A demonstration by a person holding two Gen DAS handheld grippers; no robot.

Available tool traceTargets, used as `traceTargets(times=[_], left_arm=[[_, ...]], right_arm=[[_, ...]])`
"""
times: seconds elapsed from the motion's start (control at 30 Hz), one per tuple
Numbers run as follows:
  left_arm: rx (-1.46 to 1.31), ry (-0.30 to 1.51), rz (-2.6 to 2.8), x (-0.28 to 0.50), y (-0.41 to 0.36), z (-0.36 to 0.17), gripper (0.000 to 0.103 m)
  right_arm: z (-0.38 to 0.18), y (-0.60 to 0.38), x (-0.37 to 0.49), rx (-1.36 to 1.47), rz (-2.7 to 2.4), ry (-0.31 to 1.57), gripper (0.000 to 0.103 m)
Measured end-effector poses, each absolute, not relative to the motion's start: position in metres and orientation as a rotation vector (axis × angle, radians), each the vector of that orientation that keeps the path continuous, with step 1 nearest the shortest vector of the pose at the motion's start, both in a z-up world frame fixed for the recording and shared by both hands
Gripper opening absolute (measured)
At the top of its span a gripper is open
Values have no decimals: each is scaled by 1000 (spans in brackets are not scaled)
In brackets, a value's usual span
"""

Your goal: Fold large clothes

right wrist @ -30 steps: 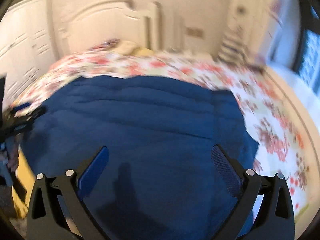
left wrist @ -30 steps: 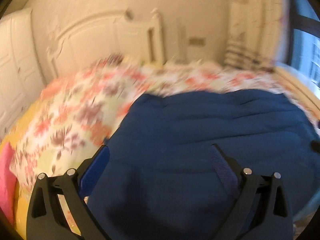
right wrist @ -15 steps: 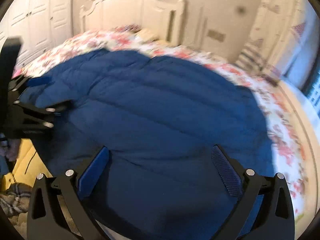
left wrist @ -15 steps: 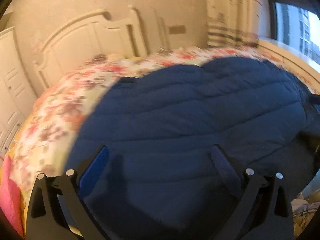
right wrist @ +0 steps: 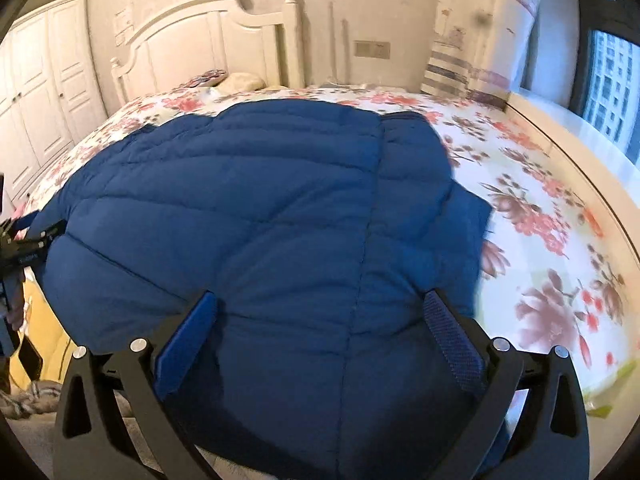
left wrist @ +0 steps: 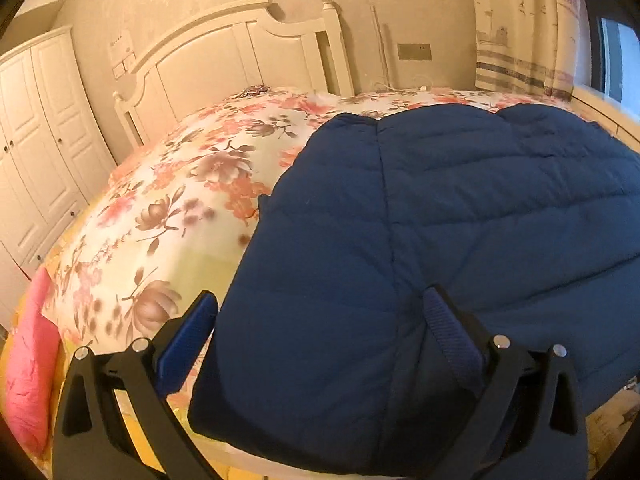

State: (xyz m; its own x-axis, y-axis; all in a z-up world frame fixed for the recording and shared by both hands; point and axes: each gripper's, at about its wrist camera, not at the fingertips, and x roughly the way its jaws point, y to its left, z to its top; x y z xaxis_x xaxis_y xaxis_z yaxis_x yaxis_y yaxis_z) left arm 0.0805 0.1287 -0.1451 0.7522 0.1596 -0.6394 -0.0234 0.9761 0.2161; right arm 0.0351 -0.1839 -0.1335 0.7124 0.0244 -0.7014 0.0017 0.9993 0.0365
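A single dark blue quilted puffer garment (right wrist: 288, 216) lies spread flat on the bed with the floral cover (right wrist: 552, 240), its bulk toward the foot edge of the bed and its lower hem draping slightly over that edge. It looks laid out this way so that the whole padded panel is smooth and reachable before a fold is made; a lengthwise seam runs down it, a likely line to fold along.

There are two tools. The left tool (left wrist: 320, 320) hangs over the garment's left side near the foot edge, its blue-padded fingers (left wrist: 188, 336) spread wide and pinching nothing; one finger is over the bed cover, the other over the blue fabric, so it straddles the garment's side edge. The right tool (right wrist: 320, 320) is likewise spread apart and empty, both its fingers above the garment near the foot edge, toward the right side. In the right wrist view the left tool also shows as a black frame at the garment's far left edge.

My reading is that each tool is poised at a lower corner region to grip the hem, ready to carry it toward the headboard end.

Other things, counted: one white wooden headboard (left wrist: 240, 56), one white wardrobe (left wrist: 36, 140) by the bed's left side, and one pink cushion (left wrist: 28, 364) at the bed's near left corner.
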Motion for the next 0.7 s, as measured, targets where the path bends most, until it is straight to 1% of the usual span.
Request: traceTargets(times=[0.1,0.17,0.27,0.5,0.7], left_arm=[[161,731,88,80,132,-145,101],[154,731,85,81,134,-145,101],[151,727,83,82,135,-146,101],[135,730,74,83,136,-147,101],[133,731,72,84,137,-147,101]], right_arm=[[-123,-173,17,-47,-3,704,98],[-137,-172,13,-67,25,725,98],[-151,-189,11,56,79,734,98],[-141,-192,5,37,51,736,98],[-136,-220,-34,71,-39,697,98]])
